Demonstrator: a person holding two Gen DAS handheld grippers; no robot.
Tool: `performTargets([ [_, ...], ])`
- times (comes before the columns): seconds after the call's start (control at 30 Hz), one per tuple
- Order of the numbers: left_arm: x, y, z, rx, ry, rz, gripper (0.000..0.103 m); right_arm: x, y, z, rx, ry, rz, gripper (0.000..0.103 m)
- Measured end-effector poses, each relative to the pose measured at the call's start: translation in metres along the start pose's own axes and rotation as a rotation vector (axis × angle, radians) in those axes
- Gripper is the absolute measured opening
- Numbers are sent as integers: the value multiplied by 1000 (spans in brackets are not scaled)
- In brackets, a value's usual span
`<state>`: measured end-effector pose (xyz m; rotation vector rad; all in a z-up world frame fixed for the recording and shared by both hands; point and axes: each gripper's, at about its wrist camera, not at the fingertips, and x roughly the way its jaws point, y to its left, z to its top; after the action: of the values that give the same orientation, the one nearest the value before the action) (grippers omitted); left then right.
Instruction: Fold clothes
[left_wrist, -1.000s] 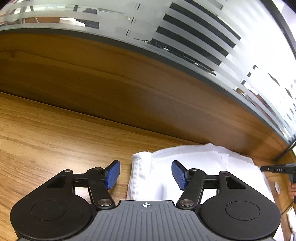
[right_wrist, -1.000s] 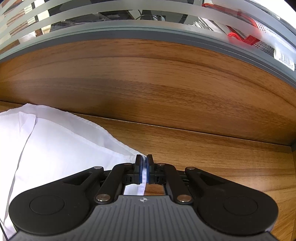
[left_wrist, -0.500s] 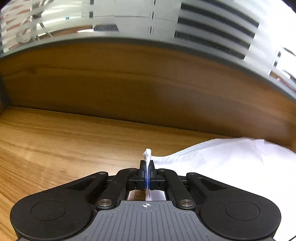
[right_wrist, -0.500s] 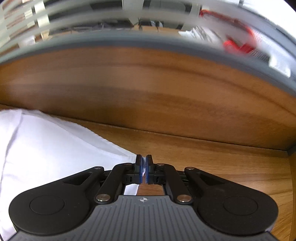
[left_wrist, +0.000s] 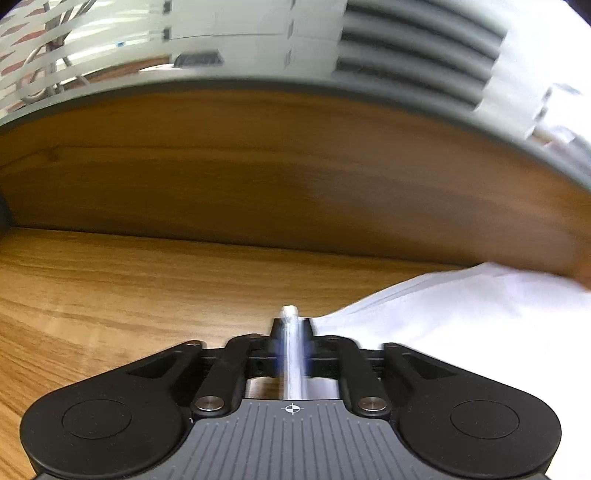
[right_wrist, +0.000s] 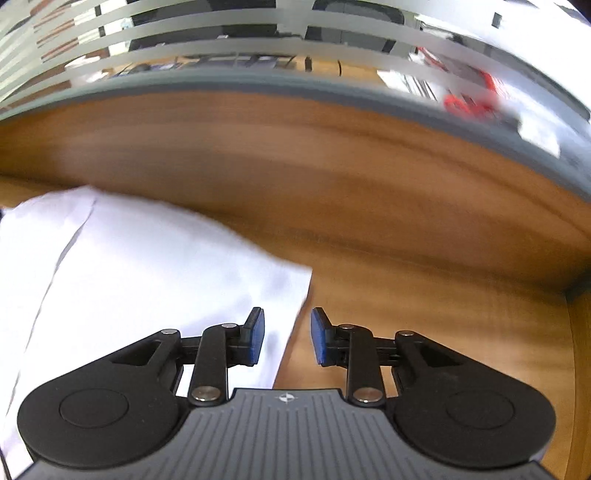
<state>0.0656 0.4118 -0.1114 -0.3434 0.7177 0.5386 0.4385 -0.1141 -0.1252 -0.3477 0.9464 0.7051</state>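
White cloth lies on the table, toward 9 o'clock of the right gripper, whose jaws have just opened, clear of its edge. The left gripper has just loosened, a corner between its pads. Soft, light, probably limp: take corners or hems.

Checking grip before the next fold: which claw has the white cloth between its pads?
The left claw: a strip of the white cloth runs between its pads. The right claw stands open, its pads bare.
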Motion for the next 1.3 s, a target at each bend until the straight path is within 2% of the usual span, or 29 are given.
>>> performTargets([
  [0.03, -9, -1, 0, 0, -22, -2, 39, -7, 0, -7, 5, 11, 5, 33],
  [0.07, -17, -3, -1, 0, -45, -4, 41, -14, 0, -15, 15, 20, 8, 33],
  [0.2, -47, -8, -8, 2, -88, -22, 43, -38, 2, -54, 77, 59, 15, 33],
  [0.3, -55, -16, -18, 38, -52, -94, 42, -49, 7, -83, 107, 90, 23, 33],
  [0.37, -49, -23, -29, 75, 1, -136, 40, -53, 11, -101, 118, 102, 29, 33],
  [0.43, -41, -28, -40, 101, 56, -153, 30, -52, 15, -112, 129, 110, 36, 33],
  [0.5, -30, -30, -51, 120, 91, -147, 29, -48, 28, -125, 133, 116, 44, 33],
  [0.6, -24, -33, -61, 166, 82, -134, 27, -51, 33, -137, 134, 111, 54, 20],
  [0.63, -24, -34, -61, 179, 80, -128, 27, -53, 33, -137, 135, 112, 60, 6],
  [0.67, -24, -35, -61, 192, 78, -112, 26, -54, 35, -137, 129, 111, 53, 1],
  [0.7, -25, -36, -60, 205, 76, -90, 19, -58, 37, -137, 119, 109, 35, 1],
  [0.73, -26, -37, -59, 217, 74, -68, 17, -62, 38, -137, 113, 102, 12, 0],
  [0.8, -26, -36, -56, 208, 74, -54, 17, -65, 33, -139, 129, 97, -11, 0],
  [0.9, -24, -37, -54, 200, 84, -40, 18, -59, 21, -137, 193, 94, 27, 1],
  [0.93, -25, -38, -53, 192, 89, -39, 18, -60, 22, -135, 176, 94, 23, 3],
  [1.0, -29, -33, -50, 159, 95, -38, 26, -65, 21, -126, 143, 77, 19, 5],
  [1.07, -32, -27, -44, 125, 74, -32, 31, -70, 15, -110, 133, 41, 18, 15],
  [1.13, -34, -22, -37, 94, 52, -12, 43, -72, 6, -90, 128, 8, 24, 23],
  [1.2, -33, -16, -28, 62, 31, 15, 47, -70, -2, -69, 119, -22, 32, 27],
  [1.3, -32, -7, -14, 35, 11, 36, 63, -59, -7, -38, 89, -53, 32, 34],
])
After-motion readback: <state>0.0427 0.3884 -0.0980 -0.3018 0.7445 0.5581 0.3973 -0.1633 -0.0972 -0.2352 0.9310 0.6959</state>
